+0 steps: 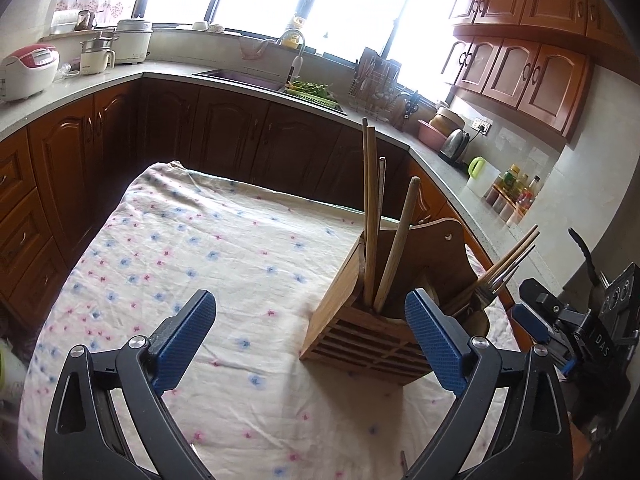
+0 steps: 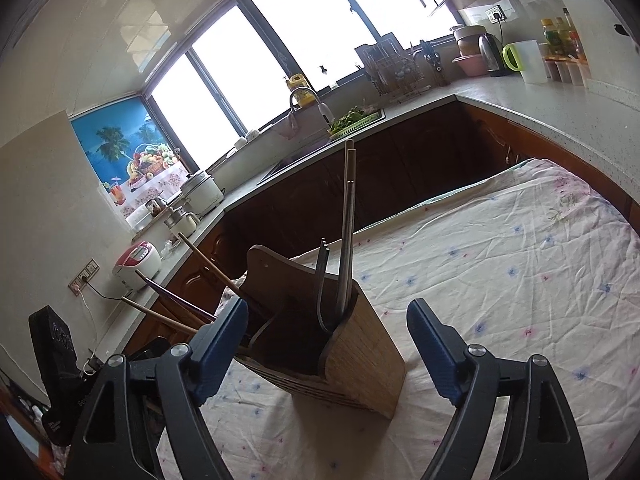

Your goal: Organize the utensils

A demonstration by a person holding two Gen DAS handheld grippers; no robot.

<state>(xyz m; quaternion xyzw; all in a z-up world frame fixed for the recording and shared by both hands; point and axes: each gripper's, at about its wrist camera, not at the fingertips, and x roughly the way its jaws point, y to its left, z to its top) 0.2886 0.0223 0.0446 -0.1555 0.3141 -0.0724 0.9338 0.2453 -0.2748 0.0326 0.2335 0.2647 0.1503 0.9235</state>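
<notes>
Wooden utensil holder (image 1: 360, 328) ahead, between open hand-held gripper (image 1: 310, 338) fingers

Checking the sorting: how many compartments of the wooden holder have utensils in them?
2: in the left wrist view, the left one holds upright wooden sticks, the right one chopsticks and a fork leaning outward. Others may be hidden.

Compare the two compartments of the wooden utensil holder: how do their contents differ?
In the left wrist view, one compartment of the holder holds wooden chopsticks standing nearly upright; the other holds a bundle leaning steeply outward toward the right gripper. The upright group is only wood-coloured sticks; the leaning bundle includes a metal fork. The upright sticks rise far above the holder's back panel; the leaning ones stay lower. Both sit handle-up inside the holder.
</notes>
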